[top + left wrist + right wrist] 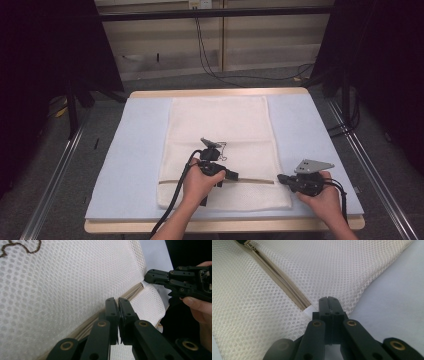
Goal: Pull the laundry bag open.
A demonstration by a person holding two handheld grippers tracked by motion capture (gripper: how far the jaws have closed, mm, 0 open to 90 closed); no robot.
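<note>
Mesh bag (220, 145) flat on pad; L tool (118, 300) clamped at zipper (284, 287), R tool (328, 299) pinching bag's edge.

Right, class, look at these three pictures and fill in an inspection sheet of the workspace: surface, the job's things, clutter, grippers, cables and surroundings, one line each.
Surface: pale blue pad on a wooden table.
Job's things: white mesh bag lying flat on the pad; a beige zip runs across its near end.
Clutter: nothing seen.
Grippers: left gripper shut, its tips at the zip line; right gripper shut at the bag's right edge by the zip's end. Whether either pinches the bag cannot be told.
Cables: a black cable trails from the left gripper toward the person; more cables lie on the floor beyond the table.
Surroundings: dark curtains on both sides, pale wall behind.
</note>
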